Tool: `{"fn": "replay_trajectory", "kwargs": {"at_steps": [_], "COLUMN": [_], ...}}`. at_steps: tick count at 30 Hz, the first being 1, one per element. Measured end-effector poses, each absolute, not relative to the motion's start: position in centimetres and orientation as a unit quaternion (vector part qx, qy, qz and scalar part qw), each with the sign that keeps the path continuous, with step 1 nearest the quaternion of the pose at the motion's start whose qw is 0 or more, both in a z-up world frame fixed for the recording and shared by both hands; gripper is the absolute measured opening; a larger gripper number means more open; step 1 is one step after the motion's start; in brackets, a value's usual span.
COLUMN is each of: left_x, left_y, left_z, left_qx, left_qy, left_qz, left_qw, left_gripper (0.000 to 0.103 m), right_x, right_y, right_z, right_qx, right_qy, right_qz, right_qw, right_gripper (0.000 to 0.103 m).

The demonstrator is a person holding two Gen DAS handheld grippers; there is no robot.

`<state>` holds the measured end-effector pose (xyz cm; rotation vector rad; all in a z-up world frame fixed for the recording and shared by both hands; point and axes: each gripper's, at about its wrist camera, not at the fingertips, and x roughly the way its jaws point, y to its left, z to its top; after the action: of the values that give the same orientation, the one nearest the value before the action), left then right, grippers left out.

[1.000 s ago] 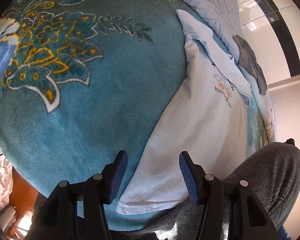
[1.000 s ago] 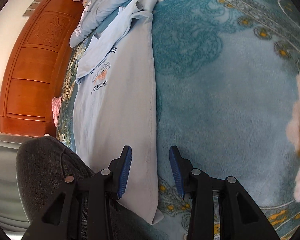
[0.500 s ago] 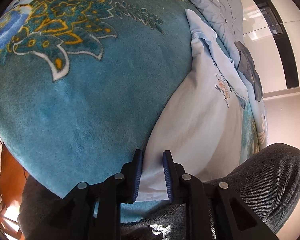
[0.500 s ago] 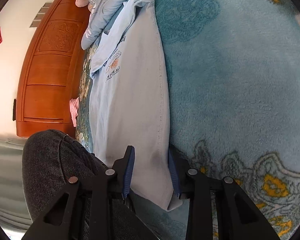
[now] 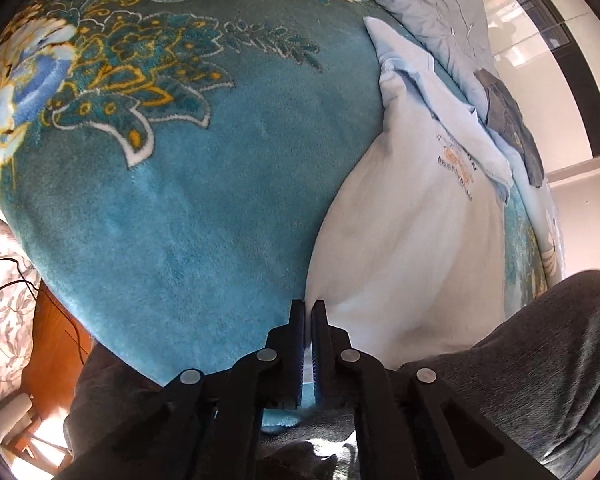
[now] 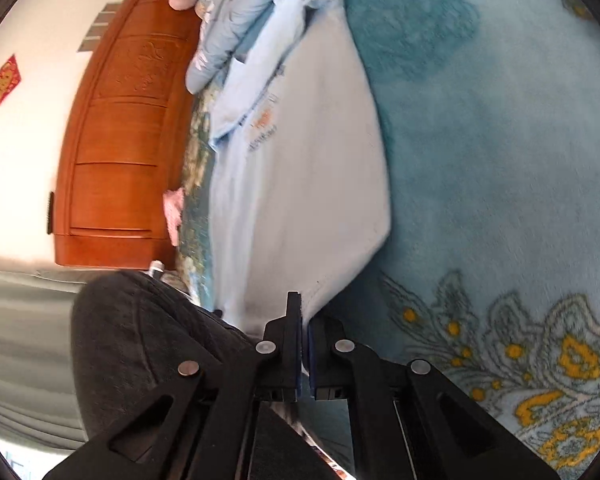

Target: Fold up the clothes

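A pale blue T-shirt (image 5: 412, 232) with a small printed logo lies lengthwise on a teal floral blanket (image 5: 188, 184), its sleeves folded in at the far end. My left gripper (image 5: 308, 312) is shut on the shirt's near left hem corner. In the right wrist view the same shirt (image 6: 300, 184) shows, and my right gripper (image 6: 303, 308) is shut on its near right hem corner, which is lifted slightly off the blanket (image 6: 500, 184).
A person's knee in grey trousers (image 5: 540, 344) is close by the hem; it also shows in the right wrist view (image 6: 140, 340). A flowered quilt (image 5: 432, 20) and a grey garment (image 5: 508, 120) lie beyond the shirt. A wooden headboard (image 6: 124, 152) stands at left.
Both grippers moved in over the hem corners and closed on them. The hem is now pulled up a little at both corners.
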<state>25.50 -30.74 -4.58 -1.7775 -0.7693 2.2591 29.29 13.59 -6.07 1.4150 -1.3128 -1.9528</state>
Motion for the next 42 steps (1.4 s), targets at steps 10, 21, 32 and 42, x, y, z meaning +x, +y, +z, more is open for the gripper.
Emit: {"fn": "replay_trajectory", "kwargs": {"at_steps": [10,21,32,42], "left_x": [21.1,24.7,24.0,10.2], "left_y": [-31.3,-31.6,-32.5,-29.2], "left_z": [5.4,13.0,10.7,3.4], "left_qx": [-0.467,-0.376,-0.427,-0.505], "left_qy": [-0.333,-0.337,-0.387,-0.434], "left_qz": [0.807,0.844,0.800,0.732], "left_qw": [0.142,0.183,0.166,0.147], "left_gripper": [0.003,0.003,0.003,0.003], "right_x": [25.6,26.4,26.1,18.1], "right_y": [16.1,17.1,17.4,20.6], "right_z": [2.0,10.4,9.3,2.7], "right_qx": [0.372,0.294,0.326,0.358], "right_qy": [-0.518,-0.488,-0.474,-0.551], "right_qz": [-0.723,-0.744,-0.745,-0.717], "right_qw": [0.265,0.350,0.338,0.234], "right_gripper": [0.002,0.002,0.002,0.002]}}
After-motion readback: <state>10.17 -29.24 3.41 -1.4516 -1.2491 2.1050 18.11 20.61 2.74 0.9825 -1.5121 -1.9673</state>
